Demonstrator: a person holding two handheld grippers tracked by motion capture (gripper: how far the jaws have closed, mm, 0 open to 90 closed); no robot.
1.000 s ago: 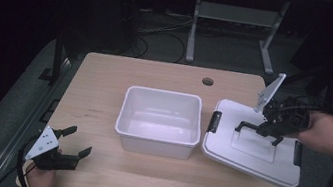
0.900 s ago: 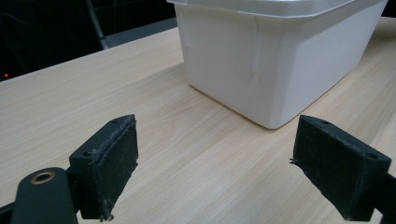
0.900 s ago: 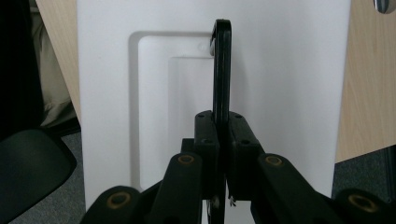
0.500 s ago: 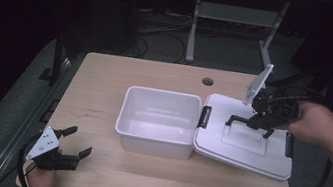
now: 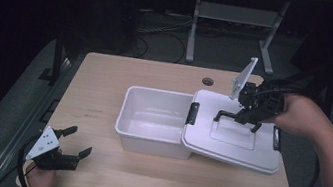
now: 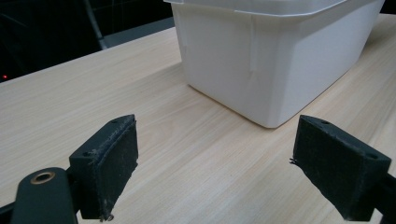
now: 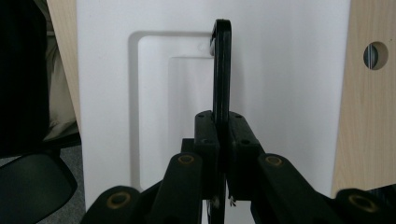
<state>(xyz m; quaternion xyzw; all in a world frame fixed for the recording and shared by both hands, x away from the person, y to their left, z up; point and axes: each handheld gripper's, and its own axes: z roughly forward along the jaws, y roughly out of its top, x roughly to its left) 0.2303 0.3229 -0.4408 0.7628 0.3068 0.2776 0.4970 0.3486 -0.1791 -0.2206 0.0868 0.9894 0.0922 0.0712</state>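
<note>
Right gripper (image 5: 247,117) works over a light wood table (image 5: 140,180) in a dark room; a metal stand (image 5: 232,18) stands beyond the 12 o'clock edge. The person's right hand (image 5: 298,114) reaches in from 3 o'clock, jaws clamped tight on the black handle (image 7: 221,70) of the white lid (image 5: 233,139). The lid lies tilted, its 9 o'clock edge on the rim of the open white bin (image 5: 155,122) at table centre. Left gripper (image 5: 71,141) rests at 7 o'clock, jaws wide apart, holding nothing.
</note>
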